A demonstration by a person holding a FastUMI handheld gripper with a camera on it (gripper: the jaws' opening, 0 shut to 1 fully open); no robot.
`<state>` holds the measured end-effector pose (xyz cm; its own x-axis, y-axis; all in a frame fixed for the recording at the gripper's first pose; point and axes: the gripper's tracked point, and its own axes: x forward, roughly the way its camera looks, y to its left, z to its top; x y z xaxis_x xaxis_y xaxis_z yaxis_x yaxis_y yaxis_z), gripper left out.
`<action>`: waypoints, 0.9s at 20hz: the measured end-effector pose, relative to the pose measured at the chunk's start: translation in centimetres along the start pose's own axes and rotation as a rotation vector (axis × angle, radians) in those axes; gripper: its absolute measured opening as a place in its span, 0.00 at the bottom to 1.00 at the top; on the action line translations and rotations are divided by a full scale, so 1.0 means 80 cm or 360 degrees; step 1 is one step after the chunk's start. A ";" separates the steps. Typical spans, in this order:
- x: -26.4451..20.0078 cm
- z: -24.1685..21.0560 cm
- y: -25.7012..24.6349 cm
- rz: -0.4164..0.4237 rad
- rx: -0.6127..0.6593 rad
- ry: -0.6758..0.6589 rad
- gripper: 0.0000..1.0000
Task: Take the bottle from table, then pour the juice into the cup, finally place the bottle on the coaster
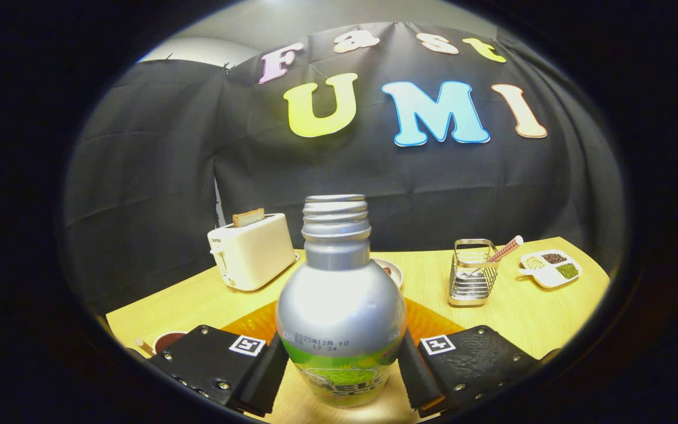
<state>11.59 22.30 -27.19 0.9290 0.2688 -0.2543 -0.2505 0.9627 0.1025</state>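
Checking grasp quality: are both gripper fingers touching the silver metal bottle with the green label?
Touching. In the gripper view, both fingers press against the sides of the silver metal bottle, one on each flank at label height, no gap visible.

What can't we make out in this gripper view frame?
- Coaster: the orange mat under the bottle may be it; mostly hidden.
- Cup: cut off behind one finger, contents unclear.
- Bowl: mostly behind the bottle.
- Juice level: bottle is opaque, cap off.
- Gripper: fingers at both bottle sides; firm contact not certain.
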 end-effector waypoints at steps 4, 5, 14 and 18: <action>0.012 0.000 -0.002 -0.0025 -0.0049 -0.0042 0.81; 0.017 -0.003 -0.003 -0.0030 -0.0059 -0.0040 0.81; 0.039 -0.025 -0.002 -0.0040 -0.0077 -0.0051 0.81; 0.038 -0.024 -0.002 -0.0040 -0.0093 -0.0095 0.82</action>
<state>13.96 22.99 -29.81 0.9494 0.2440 -0.1980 -0.2409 0.9697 0.0401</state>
